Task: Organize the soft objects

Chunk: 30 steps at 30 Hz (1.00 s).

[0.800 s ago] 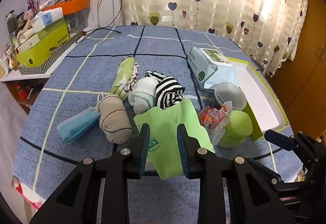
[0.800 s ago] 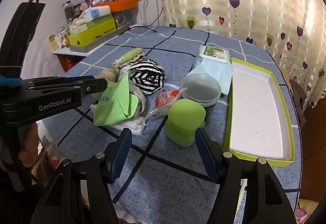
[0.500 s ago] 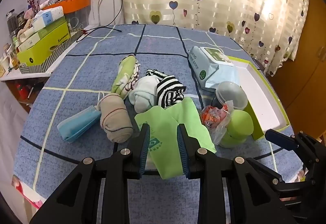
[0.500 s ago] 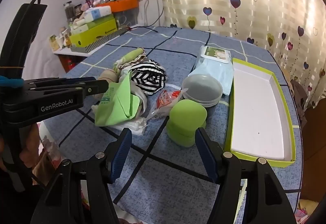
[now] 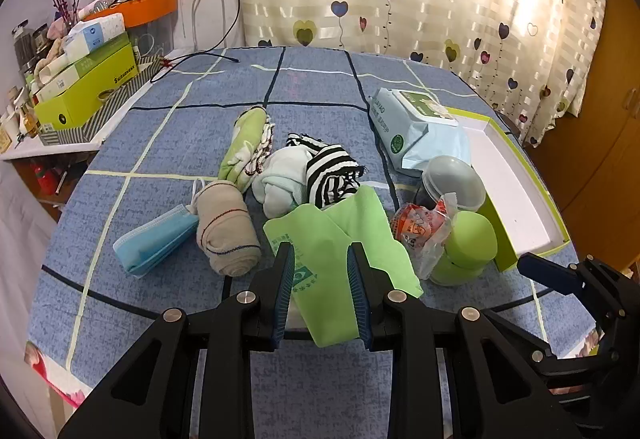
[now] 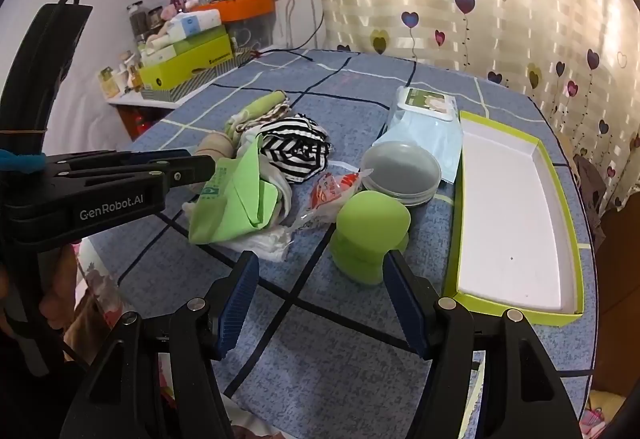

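Observation:
My left gripper [image 5: 320, 251] is shut on a folded green cloth [image 5: 340, 239], which rises in a peak at its tip in the right wrist view [image 6: 240, 199]. Behind the cloth lie a striped sock [image 5: 332, 175], a white sock [image 5: 280, 179], a green-and-white sock [image 5: 244, 147], a beige rolled sock [image 5: 228, 231] and a blue face mask [image 5: 152, 239]. My right gripper [image 6: 322, 299] stands open, its fingertips on either side of the near end of a green sponge [image 6: 372, 235], not touching it.
A white tray with a green rim [image 6: 512, 207] lies at the right of the blue checked table. Beside it are a pack of wipes [image 6: 424, 119], a round grey-lidded tub [image 6: 400, 171] and a red snack packet [image 6: 332, 187]. Boxes [image 5: 88, 87] crowd a shelf at far left.

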Tool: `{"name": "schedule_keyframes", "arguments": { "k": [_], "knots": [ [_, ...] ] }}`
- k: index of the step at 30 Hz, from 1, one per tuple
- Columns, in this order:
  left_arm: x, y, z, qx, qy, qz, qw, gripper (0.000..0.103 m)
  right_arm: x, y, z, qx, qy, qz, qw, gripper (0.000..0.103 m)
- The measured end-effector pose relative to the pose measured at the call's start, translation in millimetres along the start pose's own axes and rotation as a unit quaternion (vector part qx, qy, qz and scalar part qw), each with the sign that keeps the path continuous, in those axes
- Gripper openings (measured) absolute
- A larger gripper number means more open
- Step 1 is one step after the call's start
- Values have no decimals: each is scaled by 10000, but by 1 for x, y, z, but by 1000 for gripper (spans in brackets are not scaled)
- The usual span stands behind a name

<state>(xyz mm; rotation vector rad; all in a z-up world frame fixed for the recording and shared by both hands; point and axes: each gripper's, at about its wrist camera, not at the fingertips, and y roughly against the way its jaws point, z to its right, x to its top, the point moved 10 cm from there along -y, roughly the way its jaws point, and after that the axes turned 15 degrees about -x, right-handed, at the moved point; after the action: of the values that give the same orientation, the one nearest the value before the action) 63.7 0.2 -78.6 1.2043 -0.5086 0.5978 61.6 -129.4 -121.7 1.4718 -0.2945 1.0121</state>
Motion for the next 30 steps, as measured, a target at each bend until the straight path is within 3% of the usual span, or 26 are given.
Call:
{"name": "schedule_keyframes", "arguments": {
  "k": [30],
  "knots": [
    [0, 5, 3, -124, 35, 102, 9999, 28, 2, 7, 1, 67, -3, 37, 10000, 65]
  ]
}}
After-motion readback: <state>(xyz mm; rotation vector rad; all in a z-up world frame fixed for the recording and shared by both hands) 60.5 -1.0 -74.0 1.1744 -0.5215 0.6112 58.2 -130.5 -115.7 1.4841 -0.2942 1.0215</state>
